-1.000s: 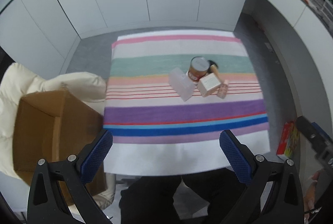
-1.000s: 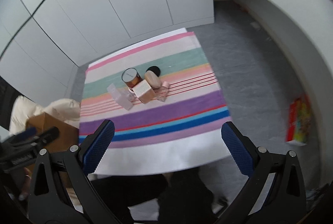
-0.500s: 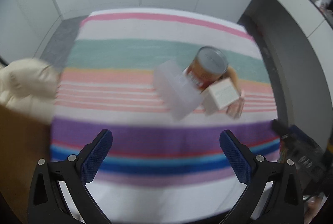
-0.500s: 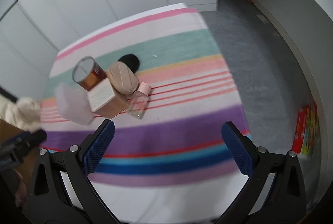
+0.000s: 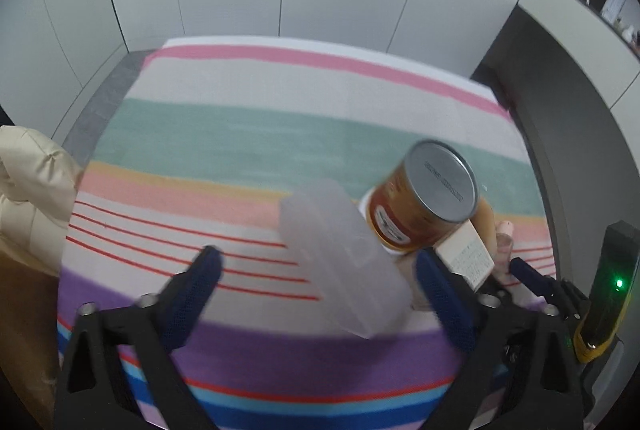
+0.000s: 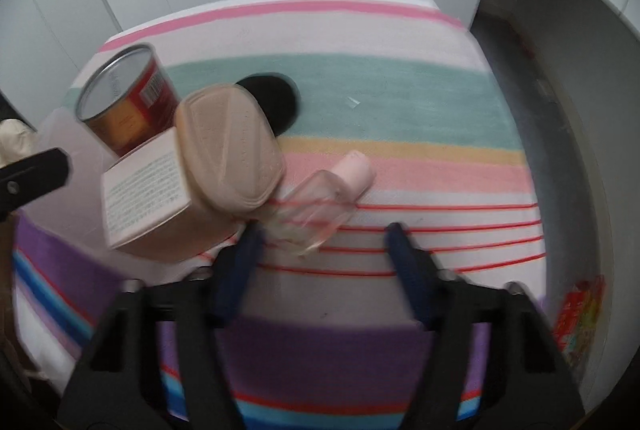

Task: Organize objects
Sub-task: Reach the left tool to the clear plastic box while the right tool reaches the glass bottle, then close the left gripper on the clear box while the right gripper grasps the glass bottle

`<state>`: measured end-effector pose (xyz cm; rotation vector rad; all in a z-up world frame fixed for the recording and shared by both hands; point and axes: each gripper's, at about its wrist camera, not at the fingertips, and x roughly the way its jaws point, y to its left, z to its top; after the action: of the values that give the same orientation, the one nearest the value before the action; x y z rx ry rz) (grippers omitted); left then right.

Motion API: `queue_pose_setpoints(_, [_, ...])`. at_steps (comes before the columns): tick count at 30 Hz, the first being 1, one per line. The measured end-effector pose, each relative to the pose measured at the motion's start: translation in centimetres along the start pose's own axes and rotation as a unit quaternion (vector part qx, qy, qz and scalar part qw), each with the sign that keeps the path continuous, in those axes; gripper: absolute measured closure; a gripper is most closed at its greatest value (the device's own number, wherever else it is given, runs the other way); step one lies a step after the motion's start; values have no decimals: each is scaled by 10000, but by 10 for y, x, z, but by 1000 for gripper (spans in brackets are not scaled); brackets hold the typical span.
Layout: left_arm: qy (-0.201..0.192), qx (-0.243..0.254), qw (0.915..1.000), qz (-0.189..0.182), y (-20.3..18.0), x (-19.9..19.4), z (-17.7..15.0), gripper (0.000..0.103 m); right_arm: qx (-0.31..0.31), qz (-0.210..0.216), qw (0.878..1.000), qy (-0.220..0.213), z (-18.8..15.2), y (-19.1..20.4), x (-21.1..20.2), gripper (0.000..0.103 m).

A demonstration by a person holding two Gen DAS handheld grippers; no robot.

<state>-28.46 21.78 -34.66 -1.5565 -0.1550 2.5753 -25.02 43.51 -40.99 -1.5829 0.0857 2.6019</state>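
Right tool astride clear bottle

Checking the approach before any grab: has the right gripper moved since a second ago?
Yes. The right gripper has dropped toward the striped cloth, jaws closing, near the clear bottle.

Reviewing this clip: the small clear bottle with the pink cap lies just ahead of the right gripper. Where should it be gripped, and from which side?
Probably across the clear body of the bottle, not the pink cap. It lies on its side, cap pointing away, so come down from above with one finger on each long flank. The right gripper has been closing but grips nothing yet. The tan case crowds the bottle's left side.
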Motion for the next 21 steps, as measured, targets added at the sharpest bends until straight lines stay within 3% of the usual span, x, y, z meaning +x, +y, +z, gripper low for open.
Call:
queue_pose_setpoints(2, [14, -20, 10000, -60, 4, 3, 0, 18, 46, -39, 10000, -22, 2, -1, -1, 70])
queue_pose_setpoints(4, [130, -66, 9998, -118, 8, 10, 0, 33, 150, 46, 9999, -11, 3, -4, -3, 71])
queue_pose_setpoints(6, [301, -103, 9995, -7, 10, 20, -1, 61, 224, 137, 9997, -8, 2, -6, -5, 71])
queue_pose_setpoints(10, [312, -166, 9993, -128, 18, 21, -5, 67, 321, 290, 9991, 53, -1, -5, -7, 71])
queue_pose_setpoints(18, [289, -105, 9994, 146, 20, 16, -6, 68, 542, 424, 9976, 125, -7, 3, -24, 72])
queue_pose_setpoints(21, [277, -35, 9991, 321, 18, 16, -5, 74, 552, 352, 9978, 137, -6, 4, -31, 72])
